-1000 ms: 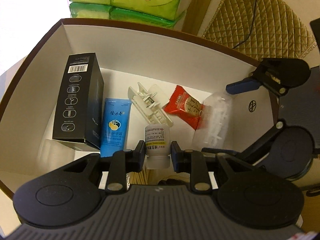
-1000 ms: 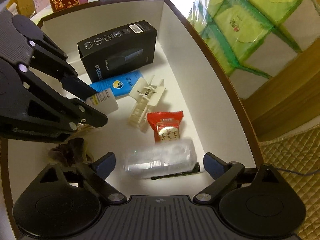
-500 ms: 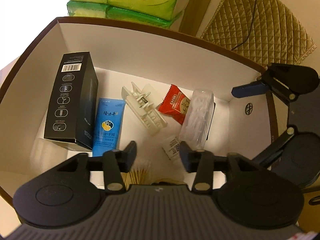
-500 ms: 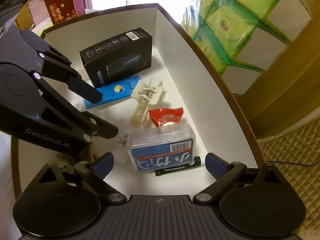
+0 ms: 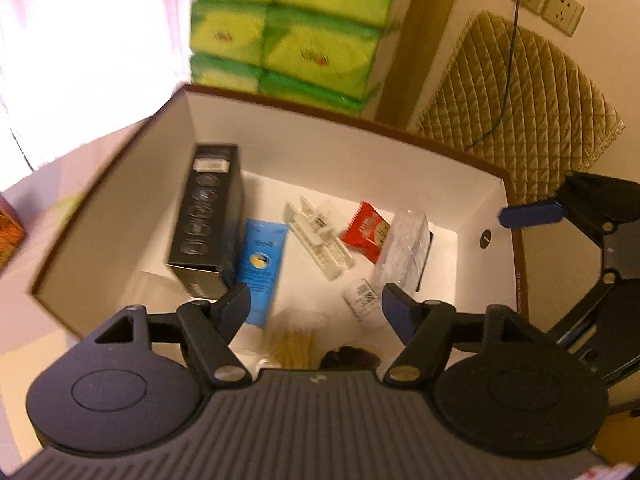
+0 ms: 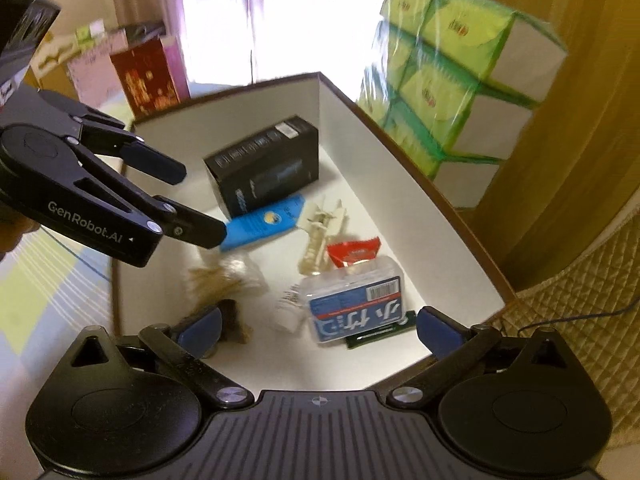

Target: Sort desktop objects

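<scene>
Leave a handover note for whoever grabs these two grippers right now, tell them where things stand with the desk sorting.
Left gripper: jaws have just been opening, nothing between them, above the box.
Right gripper: open wide, empty, also over the box.
In the white box: black carton, blue tube, white clip, red snack packet, clear case with blue label, small white bottle, dark battery-like stick, toothpick bundle.
Done: the bottle and the clear case lie loose in the box.
Left: whether anything remains on the desk outside the box cannot be told from these views; check.
</scene>
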A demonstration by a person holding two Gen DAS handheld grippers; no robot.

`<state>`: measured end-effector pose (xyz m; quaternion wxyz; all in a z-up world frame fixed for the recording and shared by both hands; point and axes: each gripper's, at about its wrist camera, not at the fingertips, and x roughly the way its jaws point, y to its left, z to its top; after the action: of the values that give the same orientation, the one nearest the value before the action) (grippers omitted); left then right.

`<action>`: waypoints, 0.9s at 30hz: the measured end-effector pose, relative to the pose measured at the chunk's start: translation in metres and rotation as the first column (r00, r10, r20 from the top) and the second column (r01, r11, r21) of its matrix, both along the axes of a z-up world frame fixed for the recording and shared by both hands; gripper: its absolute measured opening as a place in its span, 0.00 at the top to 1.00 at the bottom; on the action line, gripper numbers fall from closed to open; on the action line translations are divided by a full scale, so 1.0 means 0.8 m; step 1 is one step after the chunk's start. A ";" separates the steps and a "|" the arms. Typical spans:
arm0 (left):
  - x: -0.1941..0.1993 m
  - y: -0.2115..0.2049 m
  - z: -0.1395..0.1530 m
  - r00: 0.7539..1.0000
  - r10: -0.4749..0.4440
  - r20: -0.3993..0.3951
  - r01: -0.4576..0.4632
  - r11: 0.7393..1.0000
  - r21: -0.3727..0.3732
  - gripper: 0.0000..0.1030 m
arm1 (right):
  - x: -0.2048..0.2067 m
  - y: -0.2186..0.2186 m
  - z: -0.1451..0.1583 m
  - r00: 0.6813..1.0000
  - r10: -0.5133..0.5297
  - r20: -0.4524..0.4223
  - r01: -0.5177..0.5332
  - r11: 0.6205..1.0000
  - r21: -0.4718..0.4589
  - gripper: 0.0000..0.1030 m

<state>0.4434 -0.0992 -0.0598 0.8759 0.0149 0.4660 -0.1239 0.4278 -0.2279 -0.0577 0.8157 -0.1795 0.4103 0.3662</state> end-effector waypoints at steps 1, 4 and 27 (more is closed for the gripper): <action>-0.007 0.001 0.005 1.000 0.003 0.020 -0.003 1.000 0.013 0.31 | -0.004 -0.001 0.003 1.000 -0.003 0.002 0.003 1.000 0.009 0.02; -0.028 0.002 0.020 0.997 0.017 0.071 -0.020 0.999 0.041 0.27 | -0.017 -0.002 0.010 1.000 -0.010 0.014 0.010 1.000 0.025 0.02; -0.168 0.005 0.088 0.946 0.204 0.253 -0.222 0.974 0.046 0.12 | -0.132 -0.030 0.050 0.979 -0.168 0.113 0.149 0.975 0.164 0.02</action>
<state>0.3088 -0.0956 0.0105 0.9341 0.0123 0.3566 -0.0085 0.3225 -0.2521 -0.0179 0.8782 -0.1051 0.3411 0.3184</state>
